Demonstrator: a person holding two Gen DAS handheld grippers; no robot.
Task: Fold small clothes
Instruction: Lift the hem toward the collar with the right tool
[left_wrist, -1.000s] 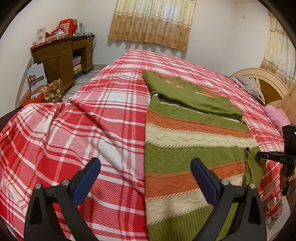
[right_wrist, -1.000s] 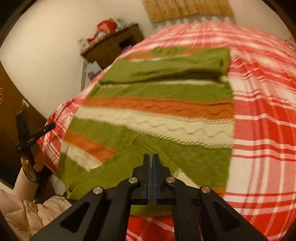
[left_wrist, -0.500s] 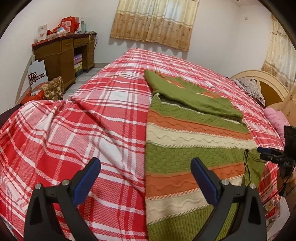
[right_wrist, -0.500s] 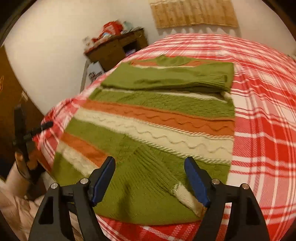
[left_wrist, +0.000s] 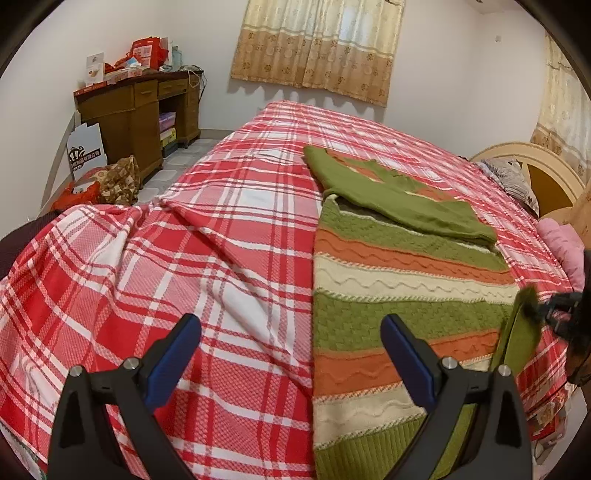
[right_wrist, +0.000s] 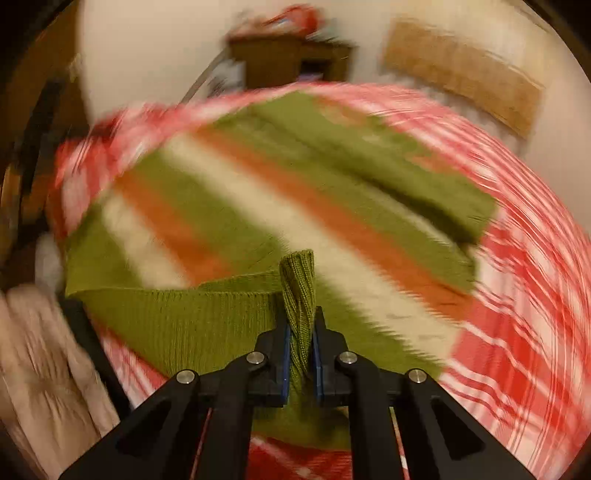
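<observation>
A knit sweater (left_wrist: 399, 273) striped green, orange and cream lies flat on the bed, one green sleeve folded across its upper part (left_wrist: 406, 206). My left gripper (left_wrist: 291, 354) is open above the sweater's left edge, nothing between its fingers. My right gripper (right_wrist: 300, 332) has its jaws closing tight on the other green sleeve (right_wrist: 298, 284), which is bunched between the pads and lifted off the sweater (right_wrist: 258, 199). In the left wrist view the raised sleeve (left_wrist: 524, 328) stands up at the far right, with the right gripper (left_wrist: 554, 306) behind it. The right wrist view is blurred.
A red and white plaid cover (left_wrist: 184, 258) is spread over the bed, wrinkled at the left. A wooden desk (left_wrist: 140, 107) with boxes stands at the back left, bags (left_wrist: 118, 177) on the floor beside it. The headboard (left_wrist: 528, 162) and a pink pillow (left_wrist: 565, 243) are at the right.
My right gripper opened wide over the lower green sleeve, then closed on it, rolled and lifted it. The left gripper stayed open and hardly moved.
</observation>
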